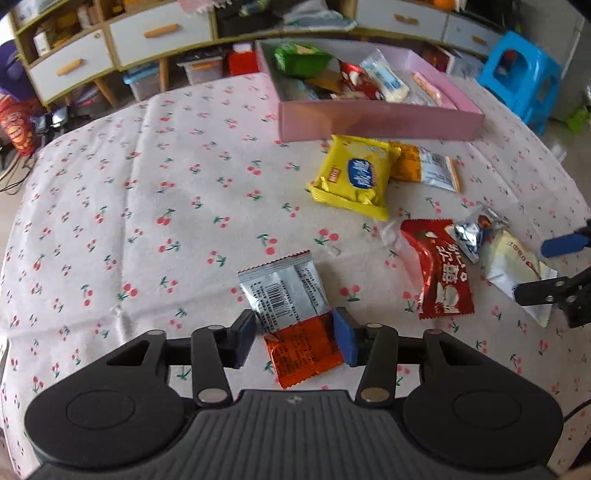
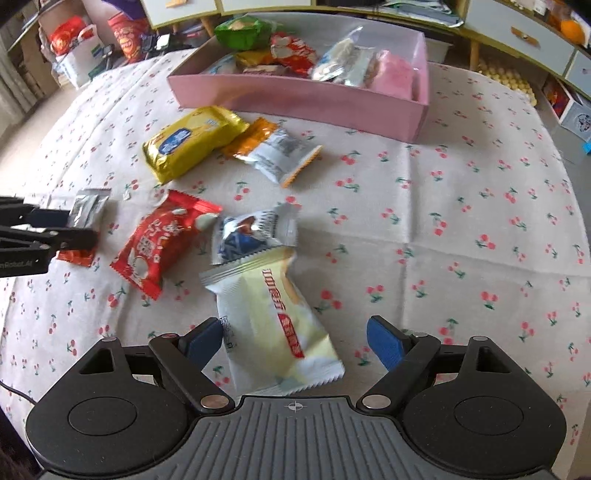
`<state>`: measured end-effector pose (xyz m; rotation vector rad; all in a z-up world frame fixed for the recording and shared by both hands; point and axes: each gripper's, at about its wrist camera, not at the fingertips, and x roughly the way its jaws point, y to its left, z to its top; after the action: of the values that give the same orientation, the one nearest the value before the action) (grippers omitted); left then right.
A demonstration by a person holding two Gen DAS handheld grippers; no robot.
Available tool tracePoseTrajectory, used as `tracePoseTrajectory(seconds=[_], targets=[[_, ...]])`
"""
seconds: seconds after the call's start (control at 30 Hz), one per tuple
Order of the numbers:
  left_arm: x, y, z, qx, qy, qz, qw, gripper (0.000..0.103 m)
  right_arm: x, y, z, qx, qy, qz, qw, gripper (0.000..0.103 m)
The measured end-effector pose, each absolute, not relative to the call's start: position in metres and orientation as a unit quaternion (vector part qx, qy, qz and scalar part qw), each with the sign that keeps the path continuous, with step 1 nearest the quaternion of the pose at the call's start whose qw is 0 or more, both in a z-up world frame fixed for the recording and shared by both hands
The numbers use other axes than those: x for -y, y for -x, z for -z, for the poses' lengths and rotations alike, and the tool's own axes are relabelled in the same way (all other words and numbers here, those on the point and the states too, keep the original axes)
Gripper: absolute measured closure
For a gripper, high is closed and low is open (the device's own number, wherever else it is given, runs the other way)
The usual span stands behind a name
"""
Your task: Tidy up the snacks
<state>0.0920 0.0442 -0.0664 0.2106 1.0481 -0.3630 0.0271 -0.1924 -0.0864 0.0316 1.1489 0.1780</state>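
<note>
My left gripper [image 1: 295, 334] straddles an orange-and-silver snack packet [image 1: 291, 317] lying on the cloth; its pads touch the packet's sides, jaws partly closed. It also shows in the right wrist view [image 2: 83, 225]. My right gripper [image 2: 295, 341] is open around a pale yellow packet [image 2: 273, 325] lying flat, pads apart from it. A red packet [image 2: 162, 240], a blue-silver packet [image 2: 247, 234], a yellow packet [image 2: 192, 142] and another orange-silver packet [image 2: 273, 151] lie loose. The pink box [image 2: 295, 99] holds several snacks.
A cherry-print cloth [image 1: 129, 203] covers the table. White drawers on wooden legs [image 1: 110, 48] and clutter stand behind it. A blue stool [image 1: 521, 77] stands at the far right. Red bags [image 2: 125, 33] sit on the floor.
</note>
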Motion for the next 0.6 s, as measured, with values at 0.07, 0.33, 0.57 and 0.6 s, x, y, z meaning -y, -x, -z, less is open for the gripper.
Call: tracePoseTrajectory(seconds=[0.07, 0.33, 0.57, 0.6], targets=[[-0.047, -0.086, 0.066, -0.479, -0.094, 0.169, 0.857, 0.036, 0.196, -0.022, 0.084, -0.528, -0.018, -0.092, 0.844, 0.016], [-0.049, -0.069, 0.080, -0.448, -0.058, 0.171, 0.876, 0.032, 0.178, 0.012, 0.089, -0.463, 0.052, -0.178, 0.867, 0.015], [-0.047, -0.066, 0.083, -0.425, -0.052, 0.160, 0.889, 0.034, 0.183, 0.008, 0.099, -0.450, 0.053, -0.163, 0.876, 0.015], [-0.046, -0.066, 0.083, -0.424, -0.052, 0.157, 0.890, 0.035, 0.185, 0.007, 0.099, -0.450, 0.048, -0.157, 0.878, 0.015]])
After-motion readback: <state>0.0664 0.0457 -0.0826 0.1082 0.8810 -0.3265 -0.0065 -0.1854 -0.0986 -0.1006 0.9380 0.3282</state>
